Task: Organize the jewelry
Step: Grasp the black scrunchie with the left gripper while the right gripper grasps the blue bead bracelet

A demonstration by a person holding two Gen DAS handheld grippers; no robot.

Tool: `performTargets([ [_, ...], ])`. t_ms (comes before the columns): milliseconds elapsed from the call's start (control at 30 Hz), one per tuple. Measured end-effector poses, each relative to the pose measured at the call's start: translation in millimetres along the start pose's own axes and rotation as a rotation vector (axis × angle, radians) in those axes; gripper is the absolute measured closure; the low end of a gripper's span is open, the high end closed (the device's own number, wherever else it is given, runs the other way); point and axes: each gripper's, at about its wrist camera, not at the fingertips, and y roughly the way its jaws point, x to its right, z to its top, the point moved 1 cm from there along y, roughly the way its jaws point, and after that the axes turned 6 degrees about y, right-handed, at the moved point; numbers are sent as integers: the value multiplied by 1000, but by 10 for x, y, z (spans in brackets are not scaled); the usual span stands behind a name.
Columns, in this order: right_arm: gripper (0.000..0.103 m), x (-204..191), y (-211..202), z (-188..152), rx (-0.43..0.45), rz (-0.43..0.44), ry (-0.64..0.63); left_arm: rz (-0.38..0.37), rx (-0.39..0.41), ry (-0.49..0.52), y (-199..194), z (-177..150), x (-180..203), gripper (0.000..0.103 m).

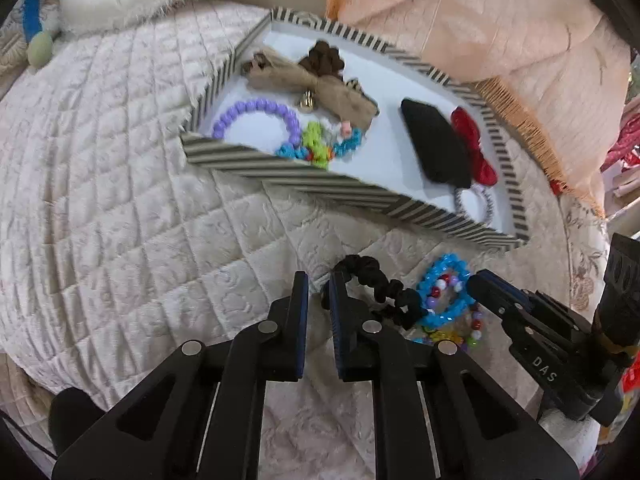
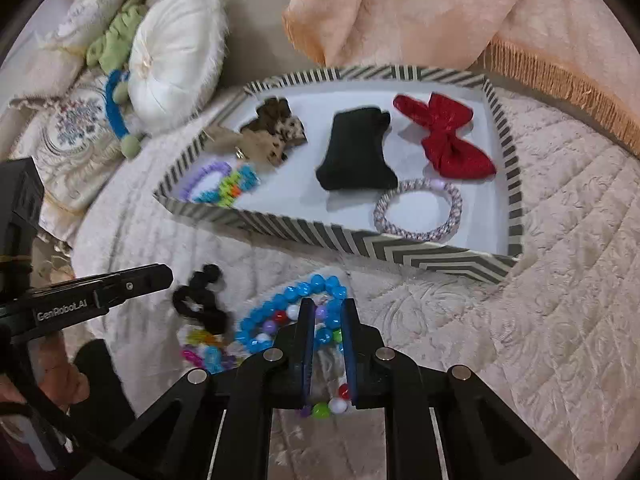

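A striped tray (image 1: 304,182) (image 2: 304,232) on the quilted bed holds a purple bead bracelet (image 1: 256,106), a brown bow (image 1: 320,84), a black bow (image 1: 436,144) (image 2: 356,152), a red bow (image 1: 474,144) (image 2: 448,136) and a braided hair tie (image 2: 418,210). In front of the tray lie a black scrunchie (image 1: 384,288) (image 2: 202,300), a blue bead bracelet (image 1: 444,288) (image 2: 280,312) and a multicoloured bead bracelet (image 2: 328,404). My left gripper (image 1: 318,284) is slightly open, its right finger touching the scrunchie. My right gripper (image 2: 326,308) stands narrowly open around the bead bracelets.
A white round cushion (image 2: 172,60) and embroidered pillows (image 2: 68,132) lie at the back left. A peach fringed blanket (image 2: 440,8) lies behind the tray. The quilted bedspread (image 1: 120,200) stretches left and right of the tray.
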Motion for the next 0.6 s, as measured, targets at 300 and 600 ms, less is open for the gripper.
performTargets([
  [300, 80, -17, -63, 52, 12, -21, 4, -3, -2, -10, -124, -33, -22, 91],
  [600, 66, -5, 337, 118, -63, -83, -53, 51, -39, 4, 153, 9, 74, 57],
])
